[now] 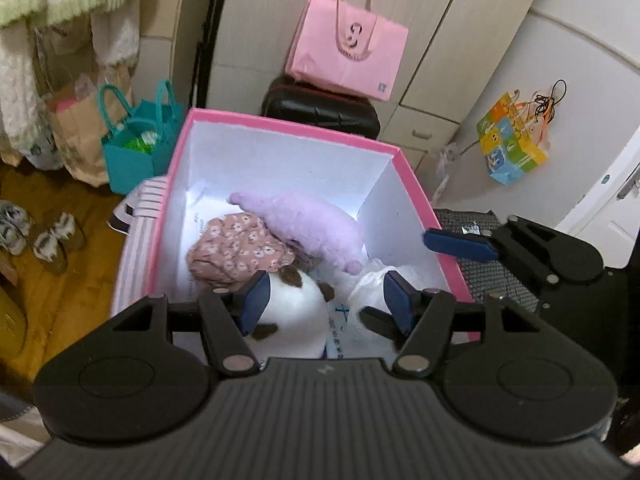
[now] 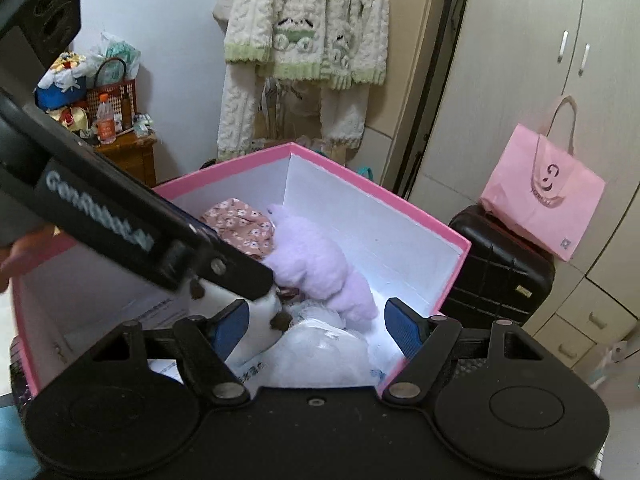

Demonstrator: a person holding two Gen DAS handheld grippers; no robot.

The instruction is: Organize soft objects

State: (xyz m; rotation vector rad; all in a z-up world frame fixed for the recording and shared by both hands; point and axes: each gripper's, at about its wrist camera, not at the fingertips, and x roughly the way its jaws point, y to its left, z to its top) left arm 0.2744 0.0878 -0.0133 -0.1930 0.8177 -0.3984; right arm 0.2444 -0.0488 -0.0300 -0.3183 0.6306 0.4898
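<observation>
While both hand-held grippers hang over it, the pink cardboard box with white inner walls (image 1: pixel 280 124) sits open and holds all the soft stuff. Inside there's a fluffy lilac plush toy (image 1: pixel 308 224) lying along the back, a pink floral fabric bundle (image 1: pixel 236 248) just to its left and touching it, a white plush with brown patches (image 1: pixel 296 312) nearer the front, and a crinkly white plastic-wrapped bundle (image 1: pixel 372 284) on the right side.

The left hand-held gripper (image 1: pixel 326 300) has its blue-padded jaws spread wide apart, down inside the box; its left pad (image 1: pixel 254 300) looks pressed against the white plush, but nothing is clamped between the jaws. The right hand-held gripper (image 2: pixel 316 328) is spread open too, holding nothing, hovering above the near right side of the box over the white plastic bundle.

Behind the box there's a black hard-shell suitcase (image 1: pixel 320 112) with a pink paper shopping bag (image 1: pixel 348 48) on top, and a teal tote bag (image 1: pixel 136 140) sits on the wooden floor (image 1: pixel 60 288) to the left.
</observation>
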